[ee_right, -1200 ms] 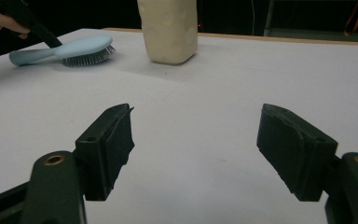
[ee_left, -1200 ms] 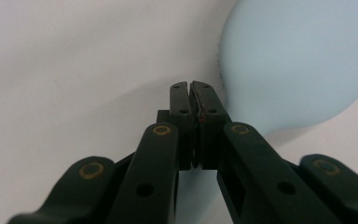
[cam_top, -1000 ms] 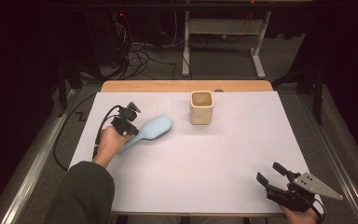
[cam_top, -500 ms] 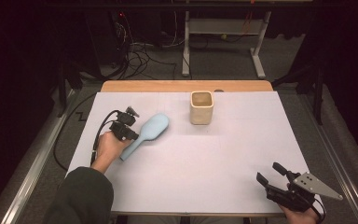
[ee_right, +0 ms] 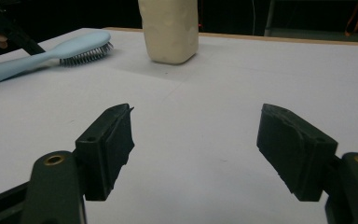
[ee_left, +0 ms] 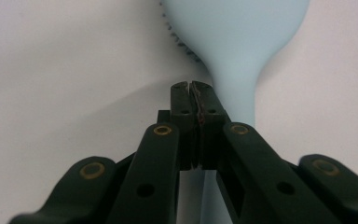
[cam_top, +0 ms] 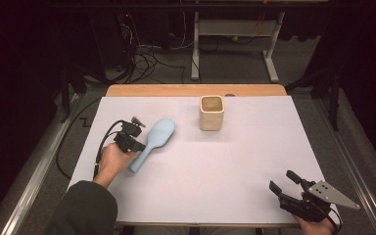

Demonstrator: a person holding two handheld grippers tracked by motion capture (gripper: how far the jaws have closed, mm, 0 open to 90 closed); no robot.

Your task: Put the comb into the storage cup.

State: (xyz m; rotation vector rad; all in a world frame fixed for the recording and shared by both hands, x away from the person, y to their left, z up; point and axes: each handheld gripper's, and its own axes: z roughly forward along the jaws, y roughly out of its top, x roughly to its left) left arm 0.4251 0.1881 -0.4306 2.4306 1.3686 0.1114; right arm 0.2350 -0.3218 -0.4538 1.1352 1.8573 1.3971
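Now the left gripper, jaws together and empty, sits beside the brush on the tabletop. It looks light, hard, a bit slippery; grab its thin handle.

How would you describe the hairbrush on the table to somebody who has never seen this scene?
On the white table, look at the left half, beside the left gripper. There lies the hairbrush, bristles down. It is pale blue and flat with a long handle, unlike the upright cream cup.
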